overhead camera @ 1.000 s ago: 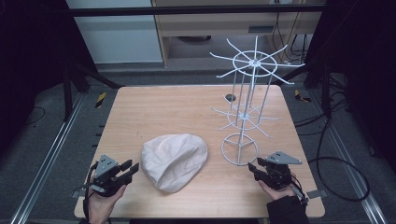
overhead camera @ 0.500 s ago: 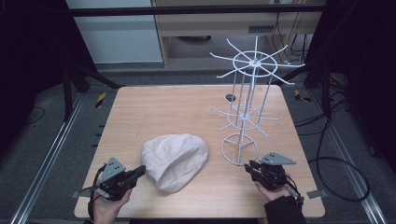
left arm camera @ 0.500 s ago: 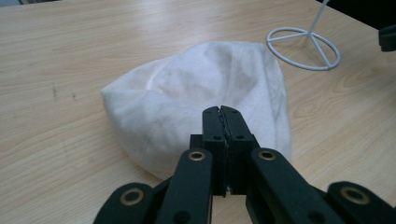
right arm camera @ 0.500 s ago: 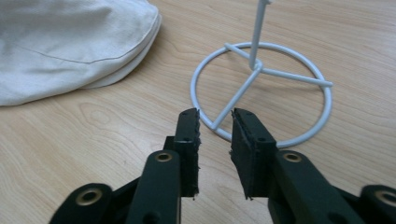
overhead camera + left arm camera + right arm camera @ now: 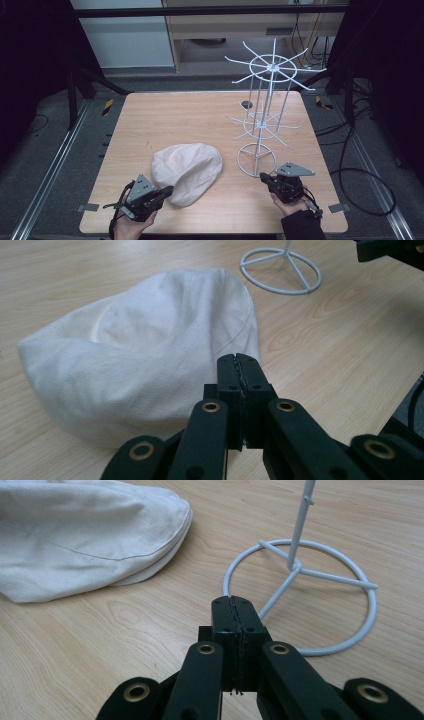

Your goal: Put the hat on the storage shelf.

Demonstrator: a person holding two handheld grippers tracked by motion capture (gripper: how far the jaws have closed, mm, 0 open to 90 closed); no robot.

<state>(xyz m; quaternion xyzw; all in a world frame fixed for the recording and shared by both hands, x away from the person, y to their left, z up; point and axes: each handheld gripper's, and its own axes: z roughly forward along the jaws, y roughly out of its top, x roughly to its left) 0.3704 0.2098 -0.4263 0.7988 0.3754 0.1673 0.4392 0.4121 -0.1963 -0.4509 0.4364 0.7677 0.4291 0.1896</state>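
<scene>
To pick up the soft cream-white cloth cap, the left tongs should first part their jaws, now pressed together on nothing, then pinch the near brim low against the wooden tabletop. The cap lies at about one o'clock of the left tongs, just beside their tips. The right tongs, likewise closed and empty, sit well apart at the cap's three o'clock, near the white wire rack.

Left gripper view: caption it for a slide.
Left gripper, jaws shut, points at the near edge of a white cloth cap lying on the wooden table.
</scene>
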